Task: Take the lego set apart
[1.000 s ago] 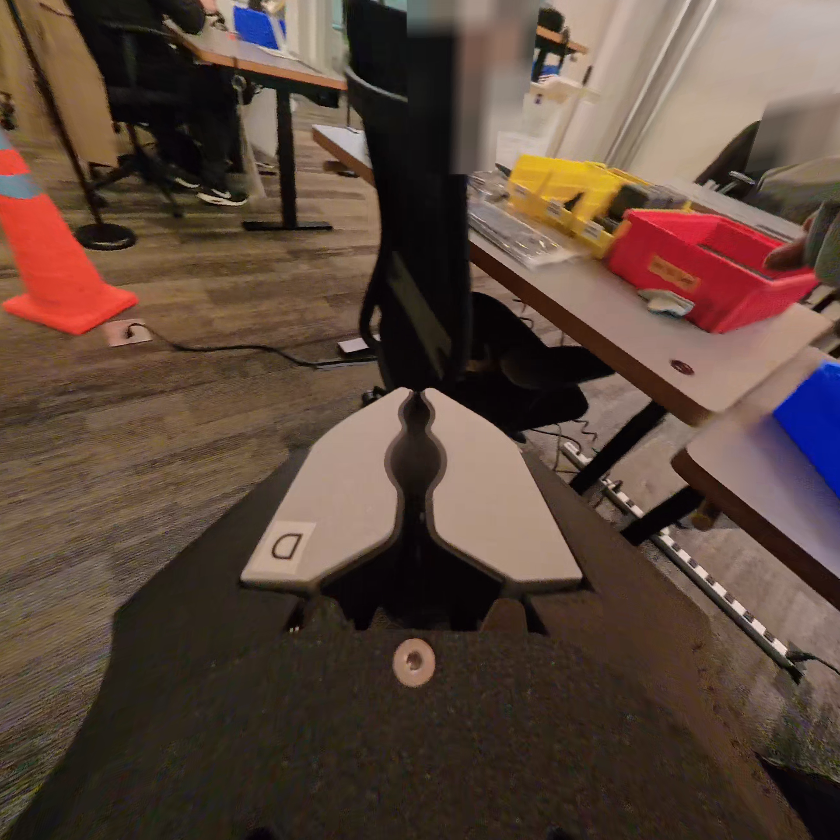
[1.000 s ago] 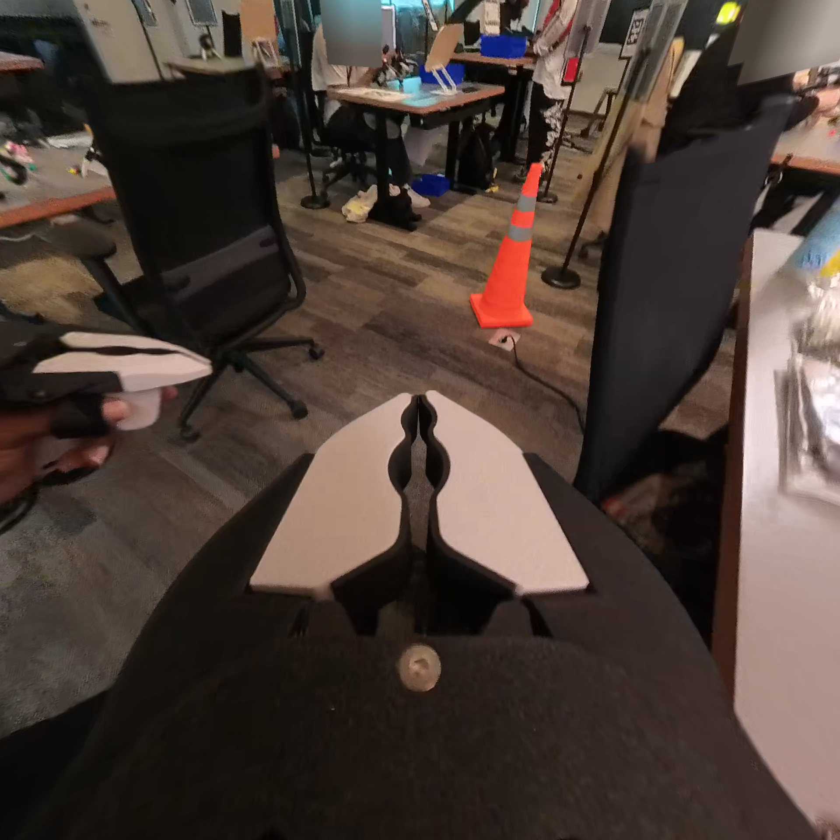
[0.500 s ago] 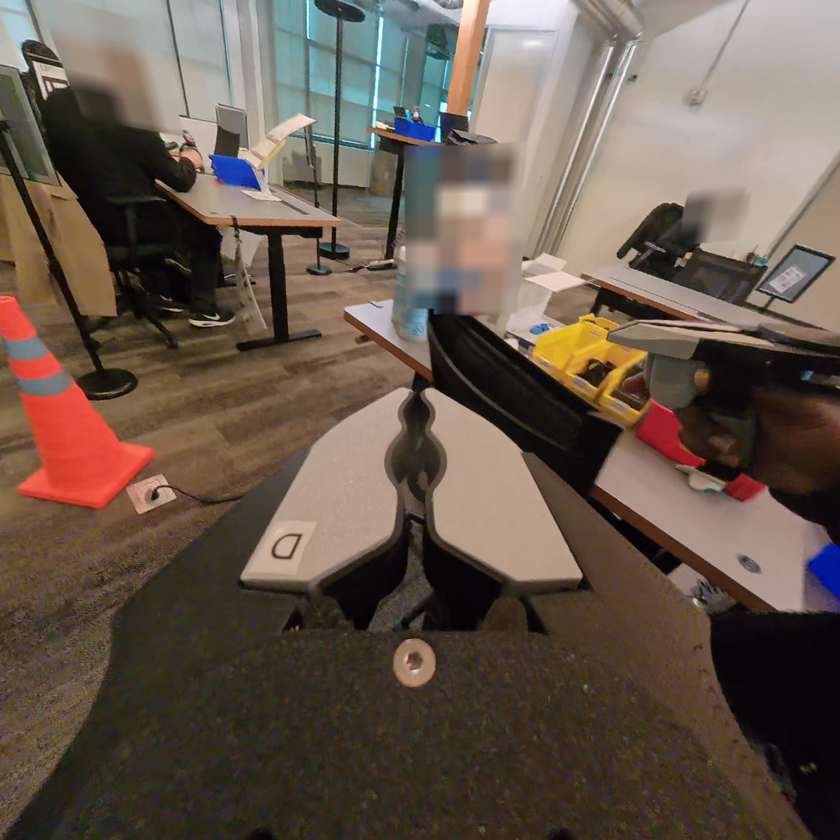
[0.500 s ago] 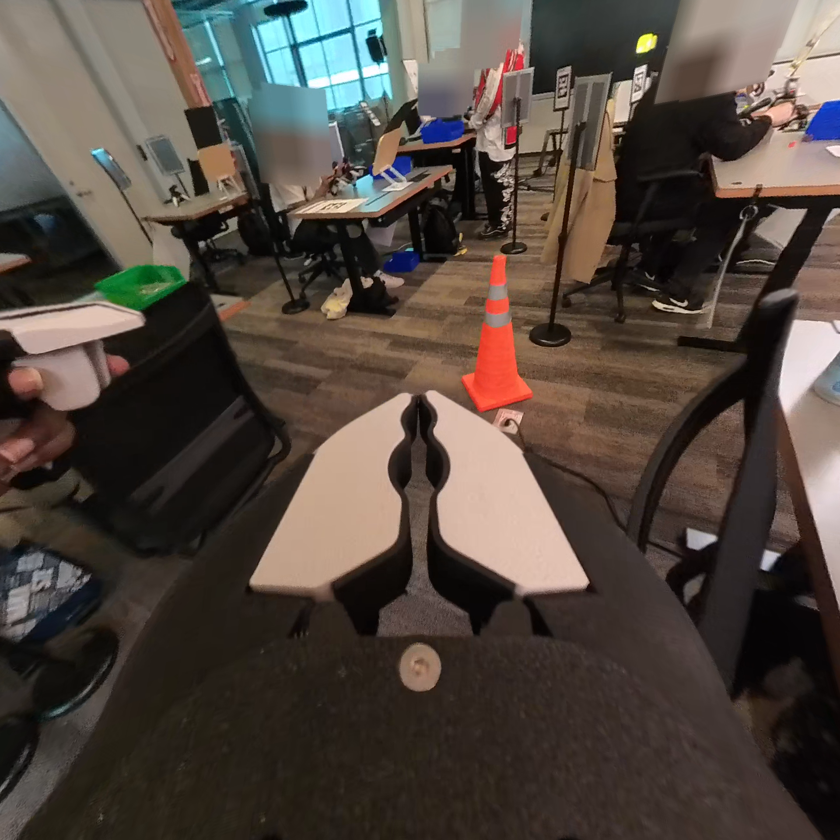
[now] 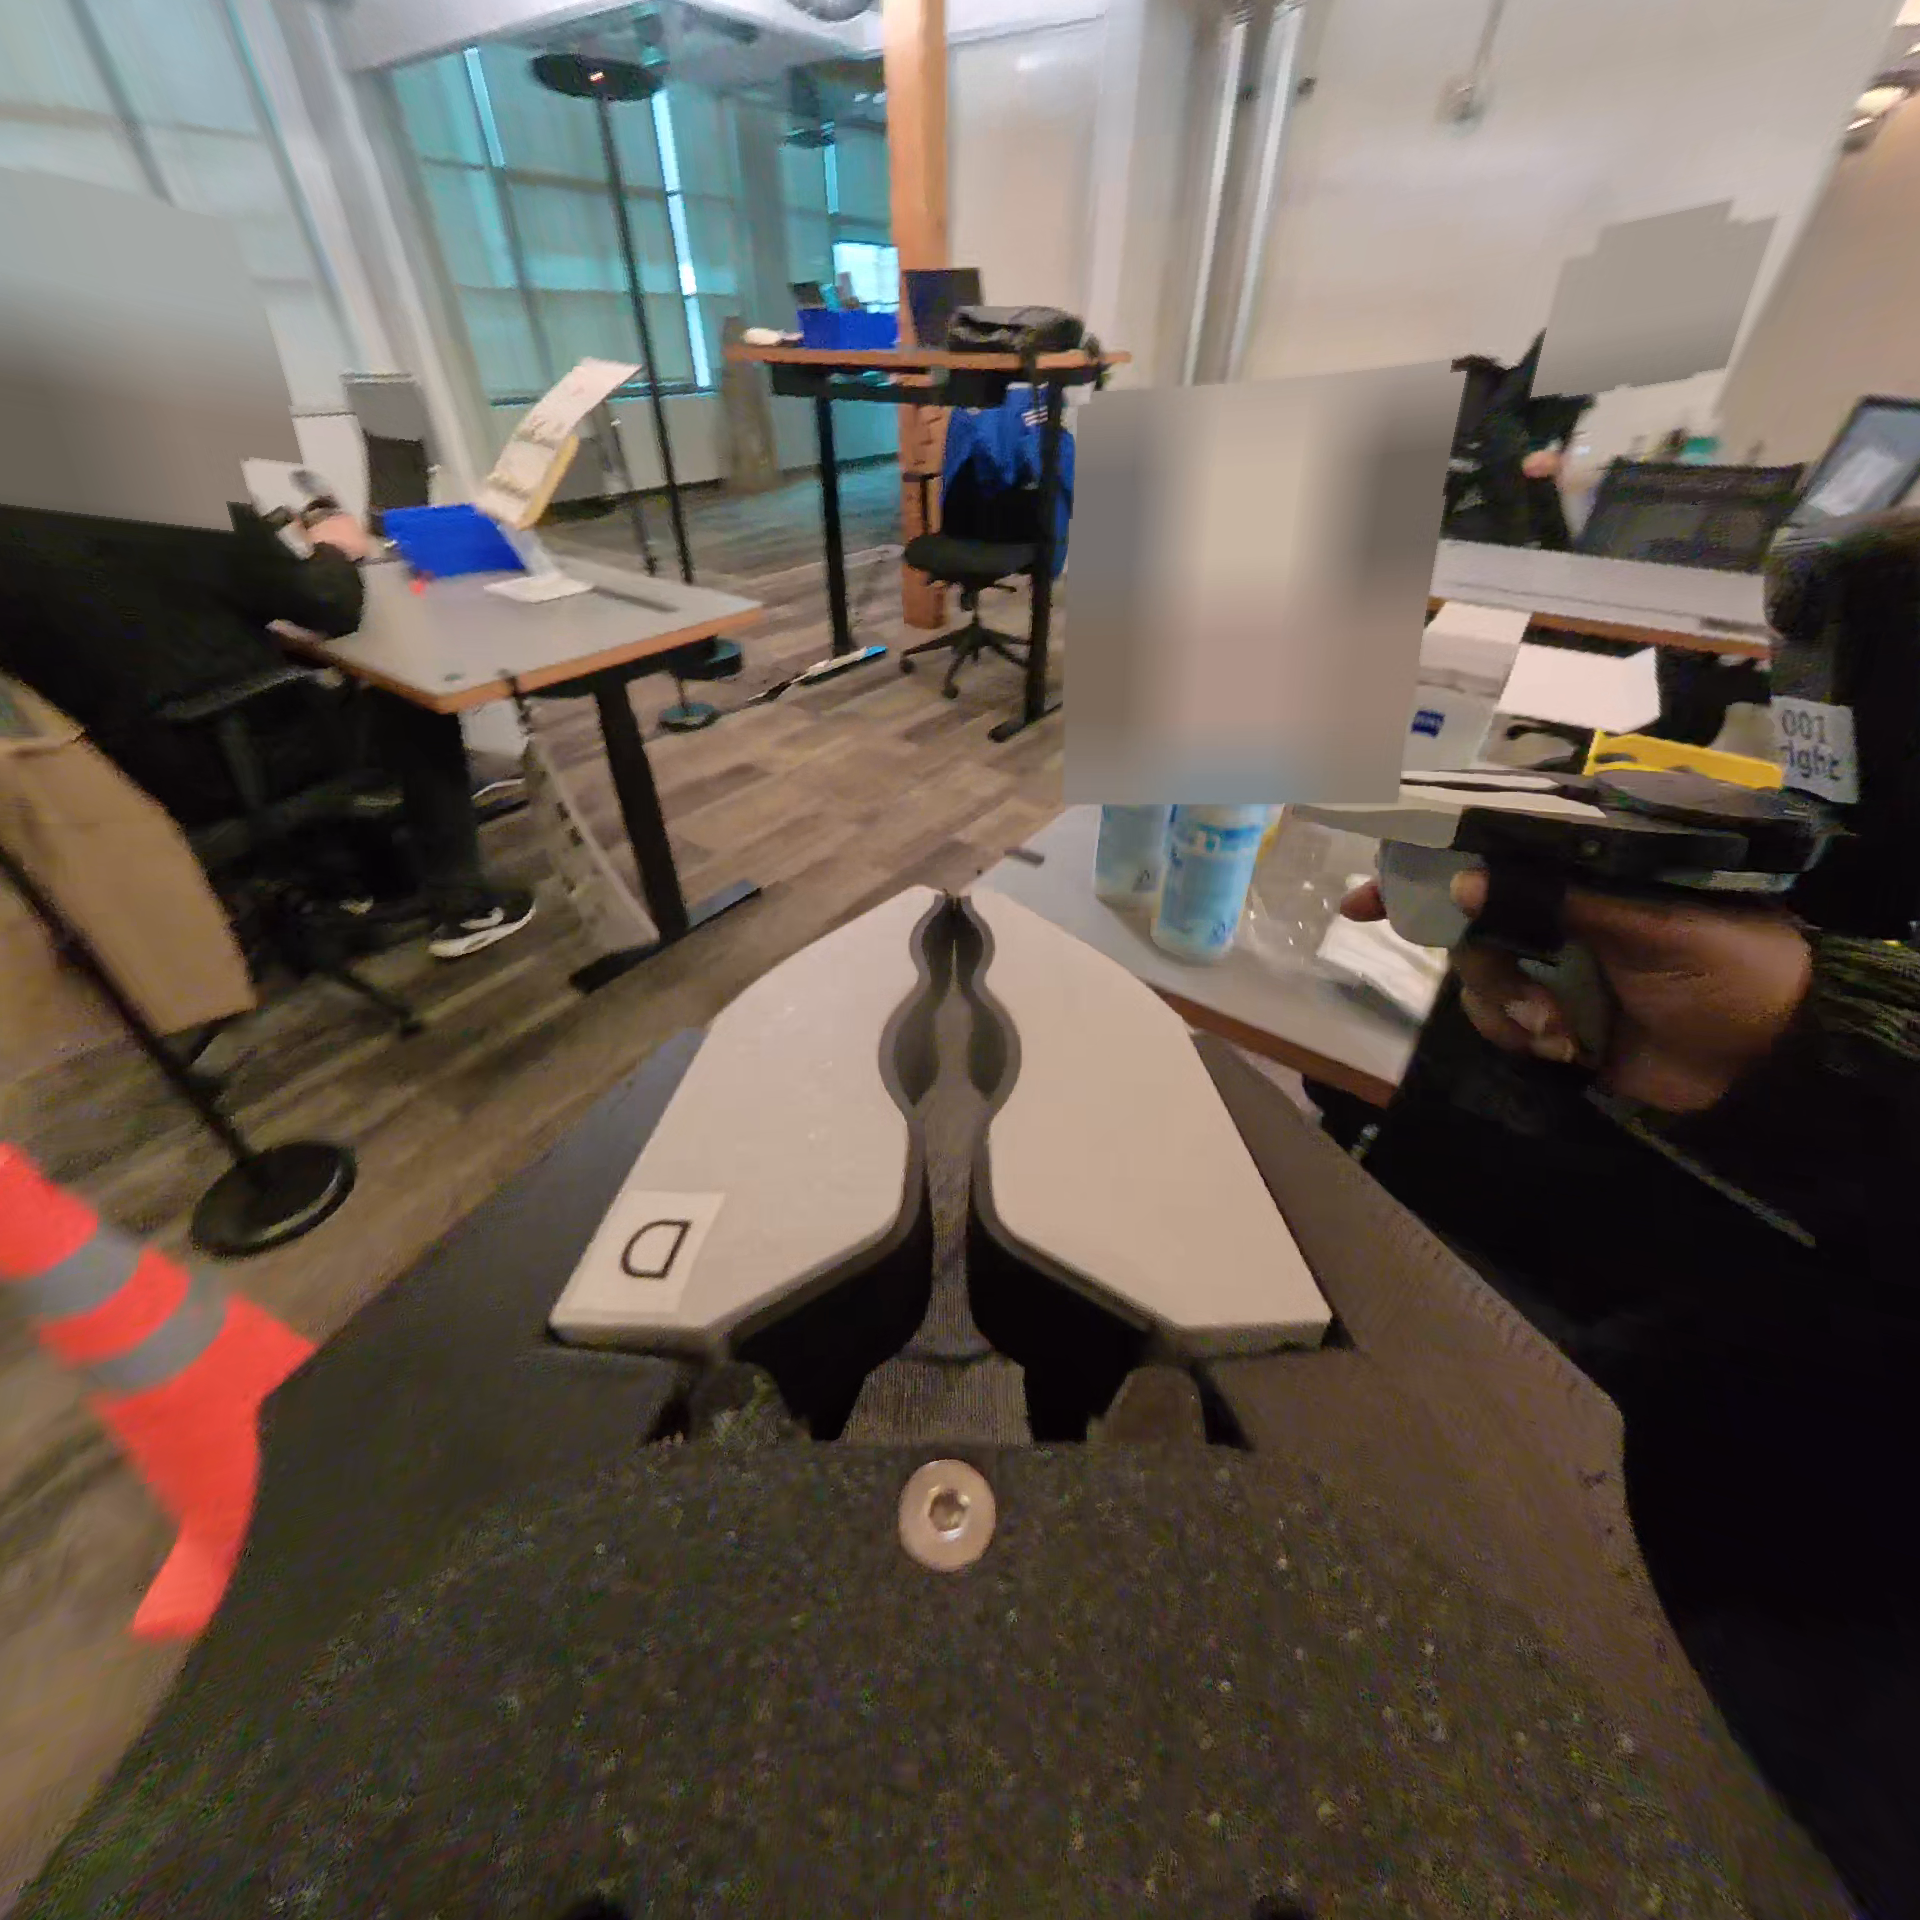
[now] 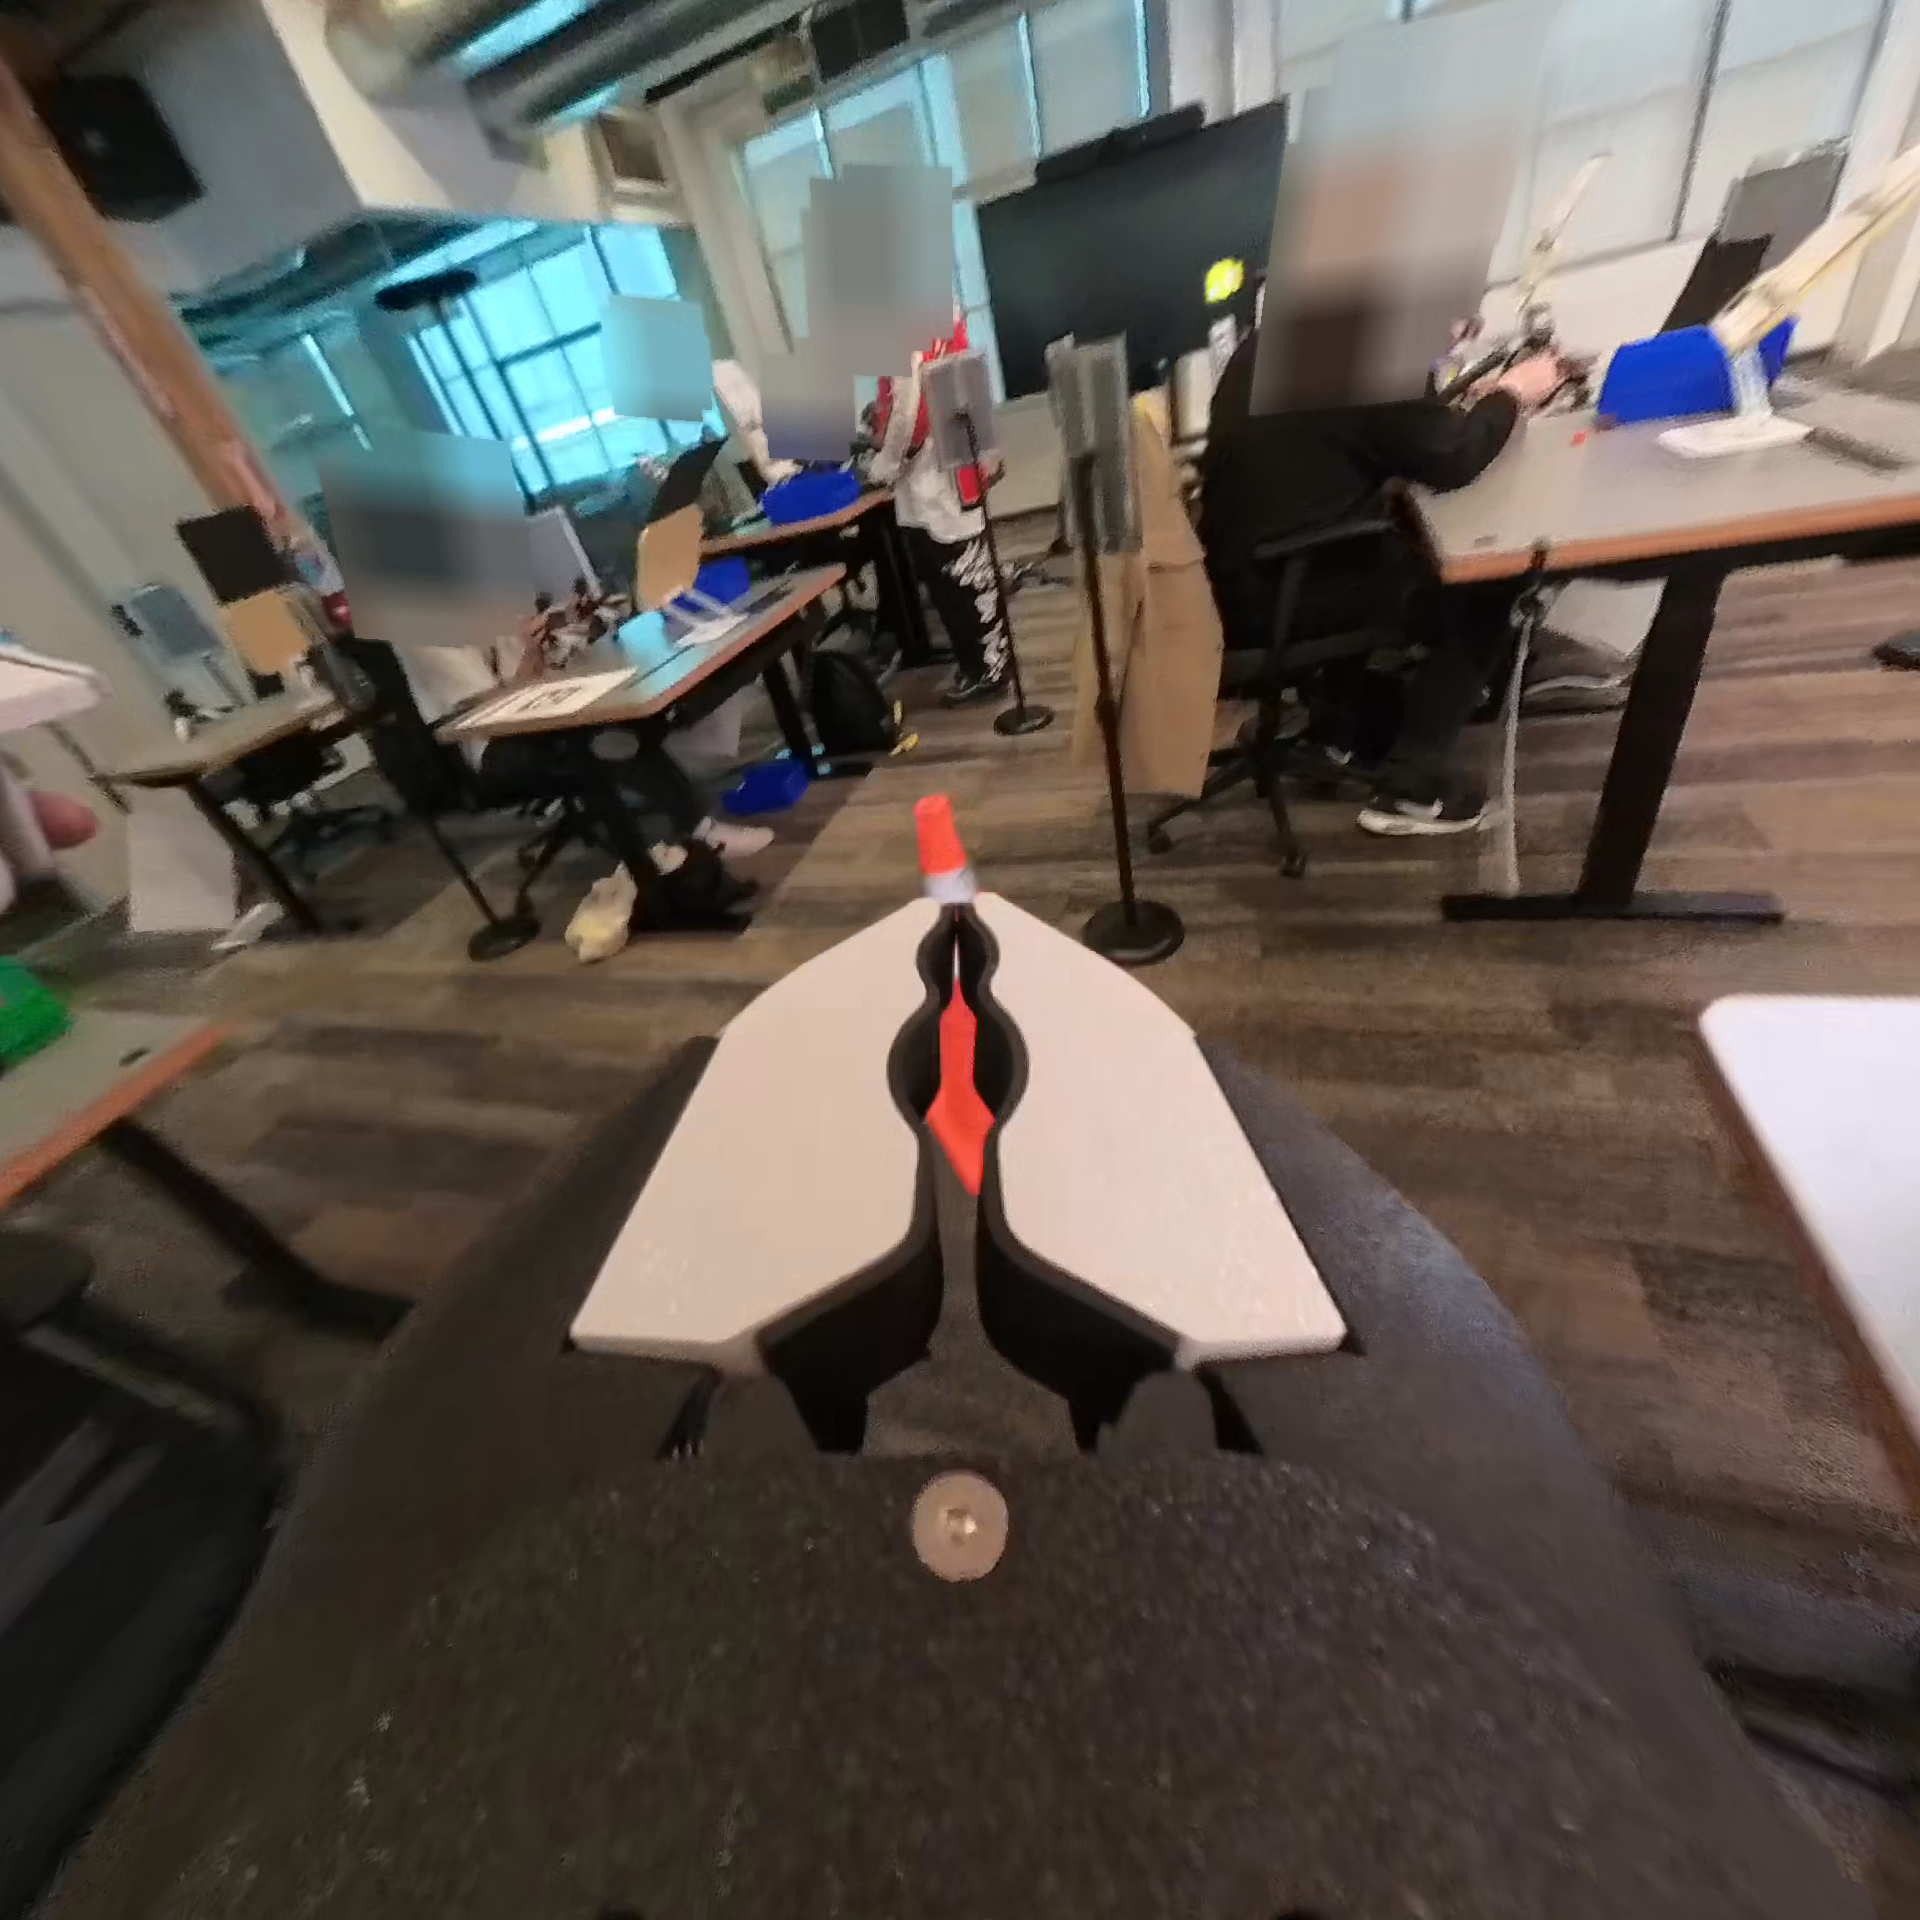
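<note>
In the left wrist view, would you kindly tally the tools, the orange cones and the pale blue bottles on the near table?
Tools: 2, the left tool and the right tool, both shut and empty
orange cone: 1
pale blue bottles: 2
Total: 5

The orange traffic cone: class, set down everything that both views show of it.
The orange traffic cone stands upright on the wood-look floor, orange with a grey band near its tip. In the right wrist view the shut right gripper hides most of it; orange shows through the finger gap. The left wrist view shows it blurred at the left edge.
</note>
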Demonstrator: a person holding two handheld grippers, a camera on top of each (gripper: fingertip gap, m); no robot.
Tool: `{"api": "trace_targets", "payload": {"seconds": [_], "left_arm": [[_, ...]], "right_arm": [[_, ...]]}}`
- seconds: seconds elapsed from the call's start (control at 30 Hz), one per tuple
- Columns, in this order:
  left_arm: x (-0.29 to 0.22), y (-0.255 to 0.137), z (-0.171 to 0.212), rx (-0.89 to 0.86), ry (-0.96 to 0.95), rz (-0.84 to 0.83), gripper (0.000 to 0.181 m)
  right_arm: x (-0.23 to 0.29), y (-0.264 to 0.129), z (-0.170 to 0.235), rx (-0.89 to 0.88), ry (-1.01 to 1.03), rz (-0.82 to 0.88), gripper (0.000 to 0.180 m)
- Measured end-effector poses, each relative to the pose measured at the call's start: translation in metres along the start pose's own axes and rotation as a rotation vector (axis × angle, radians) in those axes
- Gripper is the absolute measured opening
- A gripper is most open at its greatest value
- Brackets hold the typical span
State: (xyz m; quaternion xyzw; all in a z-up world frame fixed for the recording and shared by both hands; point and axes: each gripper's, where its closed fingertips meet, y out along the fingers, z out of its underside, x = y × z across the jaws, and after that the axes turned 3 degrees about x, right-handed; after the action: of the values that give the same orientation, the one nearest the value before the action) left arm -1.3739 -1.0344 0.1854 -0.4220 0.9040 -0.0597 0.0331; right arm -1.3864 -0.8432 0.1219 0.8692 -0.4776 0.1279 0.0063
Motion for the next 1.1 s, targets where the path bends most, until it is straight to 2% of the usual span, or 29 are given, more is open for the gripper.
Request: {"api": "trace_targets", "payload": {"seconds": [0.1,0.23,0.4,0.53,0.7,0.83,0.97,1.03,1.1], "left_arm": [[0.065,0.091,-0.023,-0.017,0.009,0.068,0.000],[0.133,0.236,-0.029,-0.005,-0.006,0.237,0.000],[0.190,0.423,-0.012,0.066,0.114,0.499,0.000],[0.207,0.565,-0.019,0.175,0.088,0.777,0.000],[0.198,0.739,-0.038,0.284,0.144,1.015,0.000],[0.175,0.872,-0.034,0.297,0.208,1.109,0.000],[0.148,1.008,-0.031,0.256,0.237,1.146,0.000],[0.135,1.078,-0.036,0.304,0.209,1.147,0.000],[0.110,1.147,-0.062,0.316,0.137,1.200,0.000]], "right_arm": [[-0.052,0.066,-0.040,-0.016,-0.056,0.055,0.000],[-0.130,0.147,-0.060,0.001,-0.015,0.131,0.000],[-0.261,0.248,-0.063,-0.042,-0.012,0.397,0.000],[-0.372,0.309,-0.085,-0.039,0.092,0.615,0.000],[-0.489,0.341,-0.118,0.014,0.141,0.810,0.000],[-0.593,0.358,-0.112,-0.045,0.264,0.923,0.000],[-0.732,0.376,-0.105,-0.080,0.262,1.043,0.000],[-0.810,0.378,-0.119,-0.120,0.311,1.073,0.000],[-0.879,0.373,-0.152,-0.192,0.353,1.057,0.000]]}}
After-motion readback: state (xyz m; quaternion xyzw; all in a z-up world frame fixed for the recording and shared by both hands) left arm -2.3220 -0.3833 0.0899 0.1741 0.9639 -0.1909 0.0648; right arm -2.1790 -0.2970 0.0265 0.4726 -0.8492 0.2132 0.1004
